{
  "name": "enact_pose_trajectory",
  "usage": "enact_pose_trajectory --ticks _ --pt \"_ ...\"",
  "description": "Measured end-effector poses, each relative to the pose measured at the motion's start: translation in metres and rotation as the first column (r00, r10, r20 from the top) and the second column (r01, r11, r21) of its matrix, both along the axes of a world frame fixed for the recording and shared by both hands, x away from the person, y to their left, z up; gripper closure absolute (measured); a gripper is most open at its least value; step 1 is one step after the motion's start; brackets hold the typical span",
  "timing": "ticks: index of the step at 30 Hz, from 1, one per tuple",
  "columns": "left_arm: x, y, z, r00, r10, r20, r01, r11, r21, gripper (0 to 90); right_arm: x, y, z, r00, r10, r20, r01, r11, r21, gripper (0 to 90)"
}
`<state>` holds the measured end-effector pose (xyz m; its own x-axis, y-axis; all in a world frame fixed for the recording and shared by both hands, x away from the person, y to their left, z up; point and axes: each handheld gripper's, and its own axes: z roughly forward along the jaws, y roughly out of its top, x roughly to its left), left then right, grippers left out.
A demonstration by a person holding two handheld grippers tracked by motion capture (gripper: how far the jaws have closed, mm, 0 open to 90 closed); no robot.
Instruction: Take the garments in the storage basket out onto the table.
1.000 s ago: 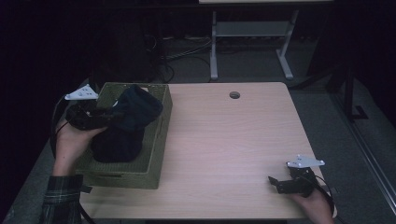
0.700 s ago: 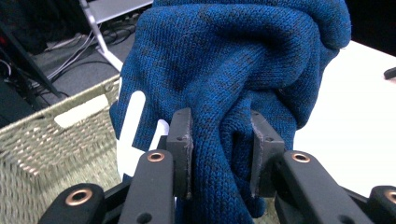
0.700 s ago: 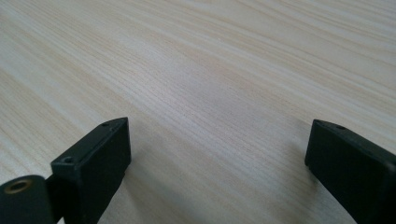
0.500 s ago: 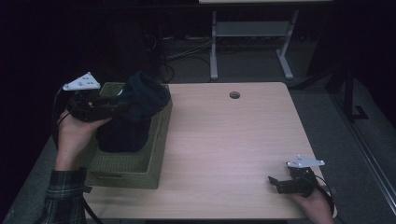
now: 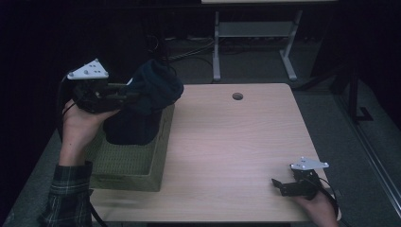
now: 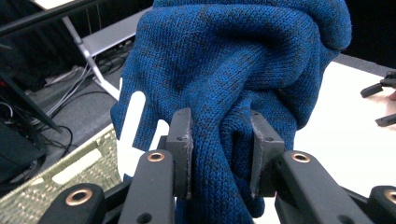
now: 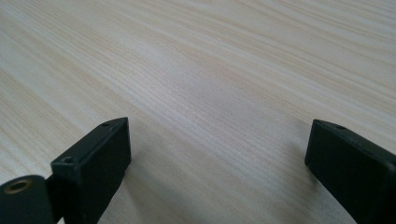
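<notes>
Now left gripper (image 6: 220, 154) clamps blue knit garment (image 6: 243, 70) over basket (image 5: 137, 165); right gripper (image 7: 219, 163) gapes, nothing btwn.

From above, the sweater (image 5: 146, 101) covers most of the inside of the basket (image 5: 137, 163), so I can't tell if anything else is in there. It also hides the tips of the left gripper (image 5: 124, 94). Up close, the sweater's top and bottom run off the frame. The right gripper (image 5: 283, 185) is small and dark from above, and the person's right hand (image 5: 316, 208) is cut off at the bottom edge.
</notes>
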<state>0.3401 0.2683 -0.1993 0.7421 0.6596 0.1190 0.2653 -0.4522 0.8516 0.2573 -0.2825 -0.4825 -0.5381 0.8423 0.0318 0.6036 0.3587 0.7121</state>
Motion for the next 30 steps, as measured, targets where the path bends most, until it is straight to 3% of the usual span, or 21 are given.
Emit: enact_pose_trajectory --ticks 9,19,26,30 --pt "0.001 -0.015 0.013 0.9996 -0.024 0.014 0.023 0.9997 0.007 66.7 0.000 0.000 0.000 1.0000 0.000 0.000 0.000 1.000 0.000 6.6" --pt "0.004 -0.032 0.017 0.9978 -0.065 0.014 0.065 0.9978 -0.017 66.7 0.000 0.000 0.000 1.0000 -0.001 0.000 0.001 1.000 -0.001 6.6" --pt "0.007 -0.044 0.015 0.9968 -0.079 0.006 0.079 0.9953 -0.056 66.7 0.000 0.000 0.000 1.0000 0.000 0.001 0.000 1.000 -0.001 6.5" --pt "0.009 -0.056 0.012 0.9949 -0.101 -0.004 0.100 0.9897 -0.102 66.7 0.000 0.000 0.000 1.0000 -0.001 -0.001 0.001 1.000 -0.001 6.6"
